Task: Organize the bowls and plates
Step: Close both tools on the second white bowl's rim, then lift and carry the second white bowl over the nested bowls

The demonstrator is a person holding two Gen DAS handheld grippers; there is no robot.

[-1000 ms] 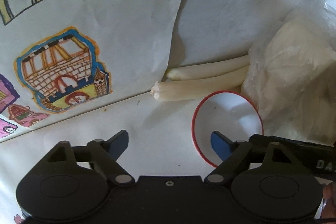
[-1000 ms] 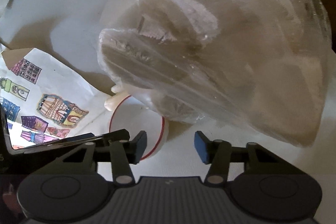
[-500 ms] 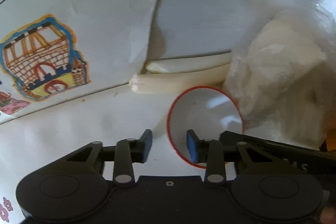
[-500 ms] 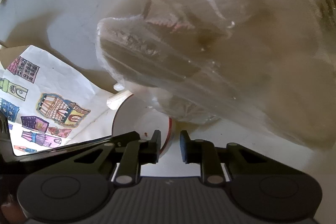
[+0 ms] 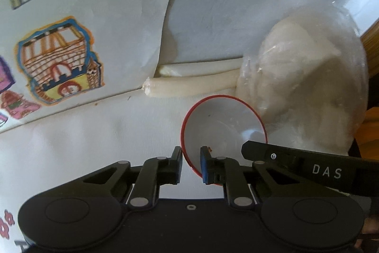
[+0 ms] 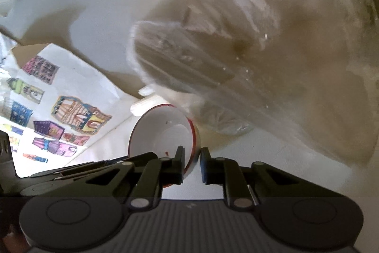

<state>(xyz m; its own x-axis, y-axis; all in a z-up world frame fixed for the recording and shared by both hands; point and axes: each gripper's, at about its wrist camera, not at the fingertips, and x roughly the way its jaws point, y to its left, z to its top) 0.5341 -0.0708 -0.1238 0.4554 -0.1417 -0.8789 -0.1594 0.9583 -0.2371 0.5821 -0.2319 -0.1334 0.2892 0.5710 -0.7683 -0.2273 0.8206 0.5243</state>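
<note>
A small white bowl (image 5: 222, 125) with a red rim stands on the white table cover, against a plastic bag. My left gripper (image 5: 191, 158) has its jaws closing on the bowl's near left rim, one pad outside and one inside, both touching it. In the right wrist view the same bowl (image 6: 161, 134) looks tipped toward the left. My right gripper (image 6: 191, 158) is shut on its right rim. The right gripper's black body (image 5: 308, 165) crosses the bowl's right side in the left wrist view. The left gripper's body (image 6: 83, 170) shows at the lower left of the right wrist view.
A clear plastic bag (image 5: 308, 91) of pale contents bulges right behind the bowl and fills most of the right wrist view as a bag (image 6: 260, 51). Two white sticks (image 5: 189, 87) lie behind the bowl. A paper sheet with coloured building drawings (image 5: 56, 58) lies to the left.
Both grippers went from wide open to closed around the bowl's rim. The left gripper slid right until the rim sat between its pads. The bowl now looks more tipped in the right view.
</note>
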